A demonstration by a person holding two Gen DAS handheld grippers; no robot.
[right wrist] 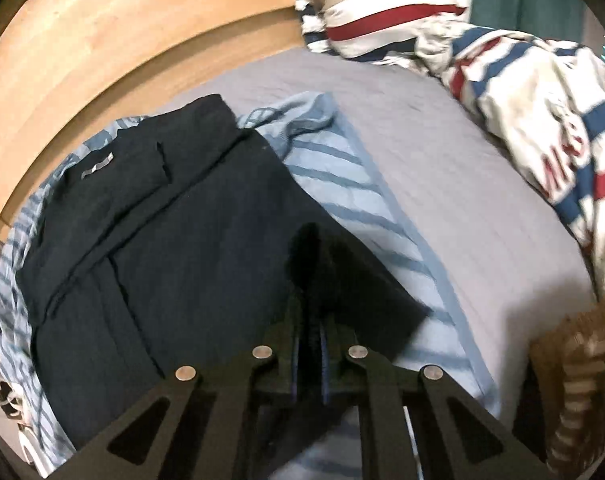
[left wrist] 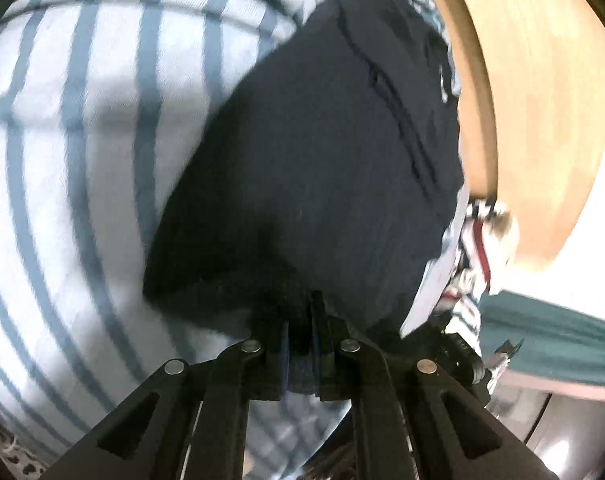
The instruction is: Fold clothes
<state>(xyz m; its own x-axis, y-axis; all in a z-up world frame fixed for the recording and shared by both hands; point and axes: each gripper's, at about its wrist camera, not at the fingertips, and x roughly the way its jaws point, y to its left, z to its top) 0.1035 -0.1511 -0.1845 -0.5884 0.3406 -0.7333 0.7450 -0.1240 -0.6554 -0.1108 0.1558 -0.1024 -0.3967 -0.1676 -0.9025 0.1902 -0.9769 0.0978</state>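
A dark navy garment (left wrist: 310, 152) lies on a blue-and-white striped cloth (left wrist: 82, 160). My left gripper (left wrist: 300, 312) is shut on the garment's near edge, and dark fabric bunches between its fingers. In the right wrist view the same navy garment (right wrist: 174, 220) spreads to the left, with a small grey label near its far end. My right gripper (right wrist: 310, 280) is shut on a lifted corner of it, which folds up over the fingertips. The striped cloth (right wrist: 342, 184) shows beside and under the garment.
A grey bed sheet (right wrist: 442, 160) stretches to the right. A wooden bed frame (right wrist: 102, 40) curves along the far side. A red, white and blue duvet (right wrist: 542, 120) and a pillow (right wrist: 382, 12) lie at the far right. A brown furry thing (right wrist: 574, 380) sits near right.
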